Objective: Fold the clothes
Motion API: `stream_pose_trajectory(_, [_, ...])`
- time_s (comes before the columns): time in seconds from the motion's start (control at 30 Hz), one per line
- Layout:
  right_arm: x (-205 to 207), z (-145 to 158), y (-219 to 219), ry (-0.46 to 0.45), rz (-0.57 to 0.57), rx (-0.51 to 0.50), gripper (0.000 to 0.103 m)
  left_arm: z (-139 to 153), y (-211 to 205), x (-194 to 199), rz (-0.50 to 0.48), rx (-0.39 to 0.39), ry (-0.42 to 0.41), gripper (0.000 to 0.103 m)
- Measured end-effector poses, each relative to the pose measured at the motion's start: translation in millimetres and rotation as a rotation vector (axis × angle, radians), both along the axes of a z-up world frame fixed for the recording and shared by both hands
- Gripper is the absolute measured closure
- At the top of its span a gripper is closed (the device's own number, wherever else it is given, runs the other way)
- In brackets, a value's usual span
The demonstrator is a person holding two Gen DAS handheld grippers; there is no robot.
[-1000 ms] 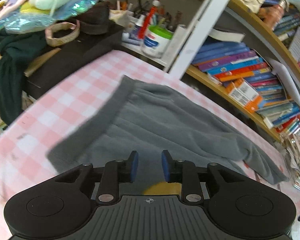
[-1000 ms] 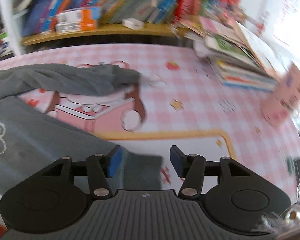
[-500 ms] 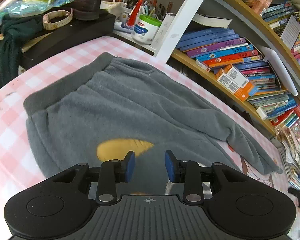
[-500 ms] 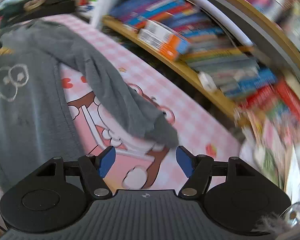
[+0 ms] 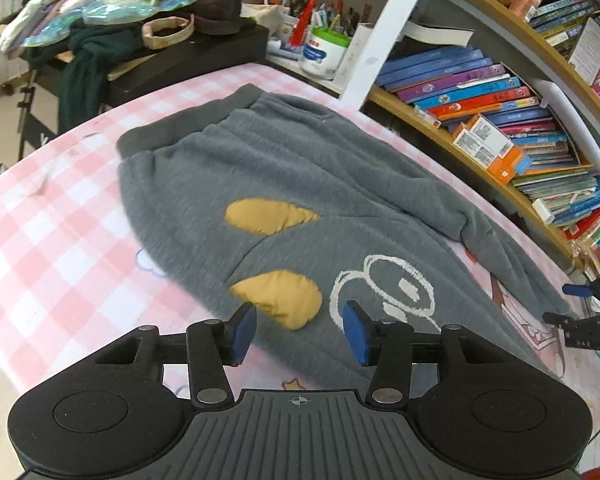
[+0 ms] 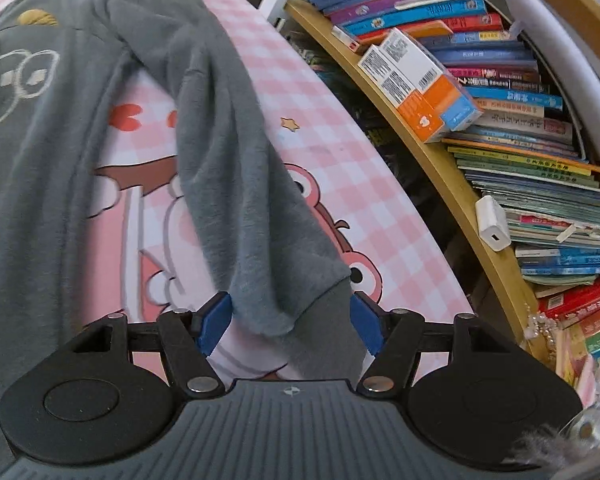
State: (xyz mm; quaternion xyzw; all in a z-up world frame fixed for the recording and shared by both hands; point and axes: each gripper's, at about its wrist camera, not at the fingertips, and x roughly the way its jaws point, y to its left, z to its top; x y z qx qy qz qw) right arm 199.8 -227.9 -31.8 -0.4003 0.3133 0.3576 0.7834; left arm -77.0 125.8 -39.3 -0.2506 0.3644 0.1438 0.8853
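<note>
Nearest you, your left gripper (image 5: pixel 299 330): blue pads parted and opening, nothing pinched; below the gap lie the hem edge of the grey fleece trousers (image 5: pixel 300 184) and a yellow padded patch (image 5: pixel 280 294). Your right gripper (image 6: pixel 290 322): blue pads apart and closing, the cuffed leg end (image 6: pixel 300 312) between them; whether the pads press the cloth you cannot tell from this view, though a gap shows at the left pad. In the left wrist view that same gripper appears small at the far right edge, over the far leg end. Next out, the trousers lie spread flat on the pink checked tablecloth (image 5: pixel 52 216), waistband (image 5: pixel 184 120) toward the far end, a second yellow patch (image 5: pixel 268 216) above the first, a white outlined cartoon face (image 5: pixel 388 288) beside them. One leg (image 6: pixel 220 140) runs crumpled across the cloth's cartoon print (image 6: pixel 148 184), apart from the other leg. Beyond the table's far edge: a curved wooden bookshelf (image 6: pixel 440 152) packed with books, an orange-and-white box (image 6: pixel 420 84), a white charger (image 6: pixel 492 228). Farthest: a white tub of pens (image 5: pixel 324 52) and a dark stand heaped with clothing (image 5: pixel 100 60).
</note>
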Motion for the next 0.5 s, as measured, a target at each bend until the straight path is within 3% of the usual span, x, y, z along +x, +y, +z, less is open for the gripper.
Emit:
stream_pose_trajectory(0.13, [9.3,1.4,0.0,0.021,0.002,0.044,0.051,2.5,-5.0,5.6,0.006,0.009,0.01,0.055])
stream_pose_trajectory(0.27, [8.7,0.3,-3.4,0.076,0.055,0.051,0.084,6.9,-14.7,18.4,-0.025,0.034,0.018,0.055])
stream_pose_trajectory(0.4, [8.4,2.6,-8.4,0.133,0.09,0.055,0.089,10.2,-16.2,25.6,-0.03,0.04,0.015,0.055])
stream_pose_trajectory(0.5, [5.4,24.4,-14.4,0.251,0.106,0.122,0.089,11.7,-16.1,29.4,-0.025,0.045,0.02,0.055])
